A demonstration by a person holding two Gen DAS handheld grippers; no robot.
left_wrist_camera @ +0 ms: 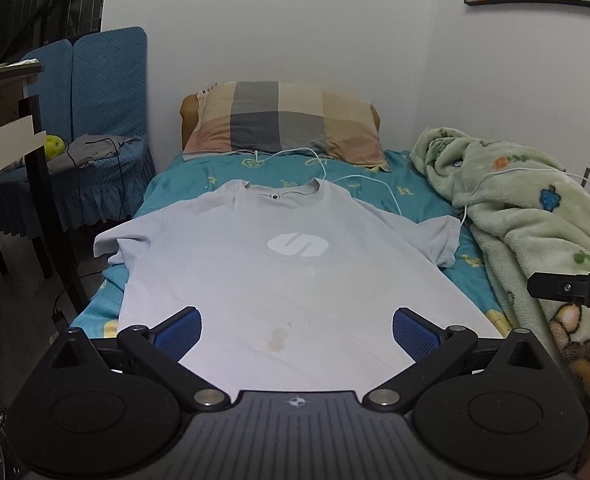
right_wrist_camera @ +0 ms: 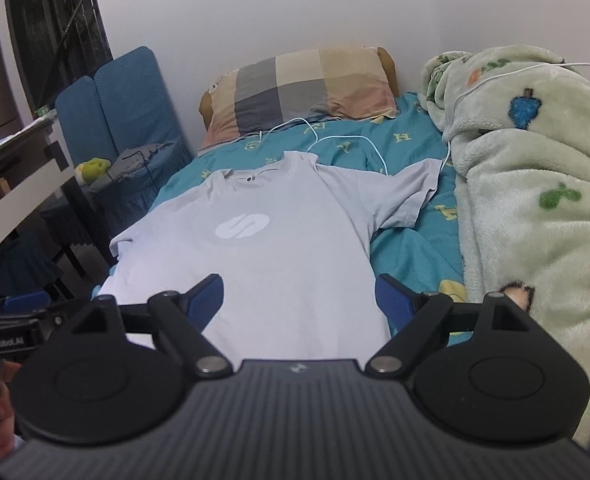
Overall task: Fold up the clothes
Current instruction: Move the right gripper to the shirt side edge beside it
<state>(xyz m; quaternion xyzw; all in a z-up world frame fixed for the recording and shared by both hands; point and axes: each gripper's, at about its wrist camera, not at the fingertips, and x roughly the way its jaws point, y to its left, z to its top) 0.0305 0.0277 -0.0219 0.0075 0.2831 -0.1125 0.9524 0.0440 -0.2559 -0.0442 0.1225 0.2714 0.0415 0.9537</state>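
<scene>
Grey T-shirt (left_wrist_camera: 279, 276) spread flat, front up, across teal bed sheet (left_wrist_camera: 183, 184), collar toward checked pillow (left_wrist_camera: 283, 124). Left gripper (left_wrist_camera: 297, 330) and right gripper (right_wrist_camera: 299, 300) above hem, jaws wide, holding nothing.

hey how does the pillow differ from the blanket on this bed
The pillow is checked in grey, beige and pink; the blanket is pale green with cartoon prints. The pillow lies flat at the head of the bed; the blanket is heaped along the wall side. A white cable runs by both.
</scene>
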